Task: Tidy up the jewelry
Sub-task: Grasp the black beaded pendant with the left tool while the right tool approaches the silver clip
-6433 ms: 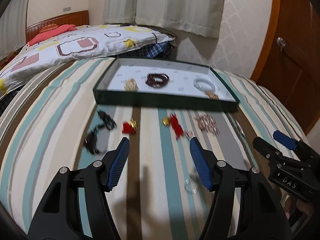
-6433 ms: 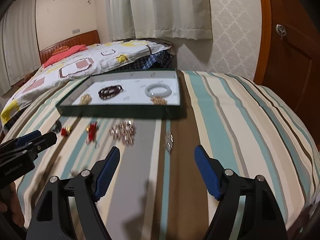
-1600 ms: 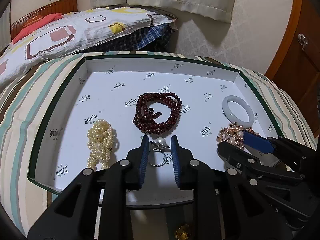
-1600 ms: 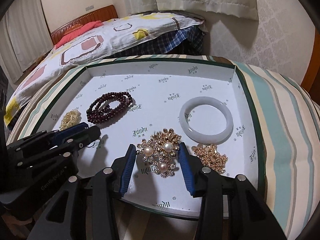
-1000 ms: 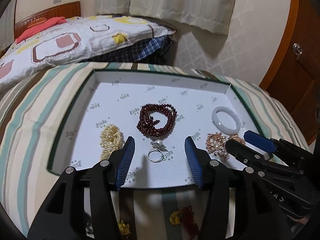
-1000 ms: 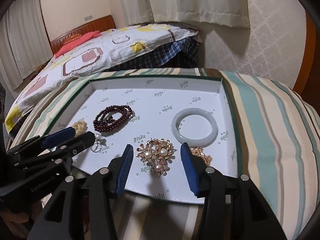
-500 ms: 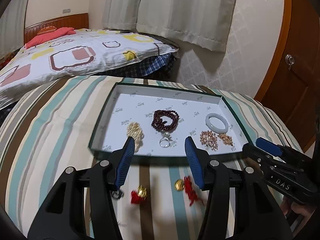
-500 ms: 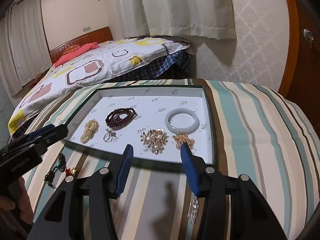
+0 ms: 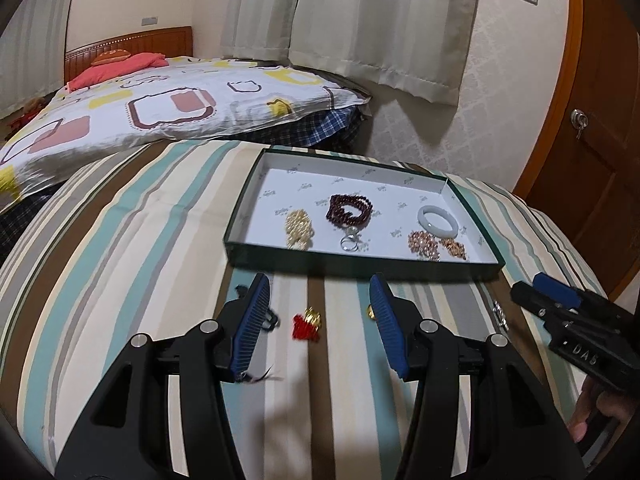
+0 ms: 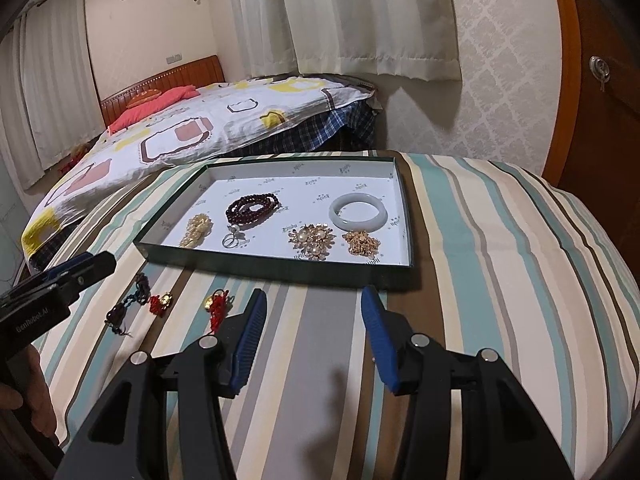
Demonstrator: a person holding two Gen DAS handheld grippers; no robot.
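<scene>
Hovering over the striped bed (image 10: 500, 248), the left gripper (image 9: 320, 320) and right gripper (image 10: 310, 328) both have their jaws released and empty. The green tray (image 10: 256, 266) lies at twelve o'clock of both. It holds a dark bead bracelet (image 10: 252, 205), pearl strand (image 10: 196, 230), ring (image 10: 231, 240), white bangle (image 10: 358, 211) and two gold brooches (image 10: 312, 242). Outside it, at the tray's seven o'clock, lie red tassel charms (image 10: 218, 306) and a dark cord (image 10: 128, 308).

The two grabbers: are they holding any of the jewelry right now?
No. The left gripper and right gripper are both open and empty, above the striped bedspread in front of the tray.
</scene>
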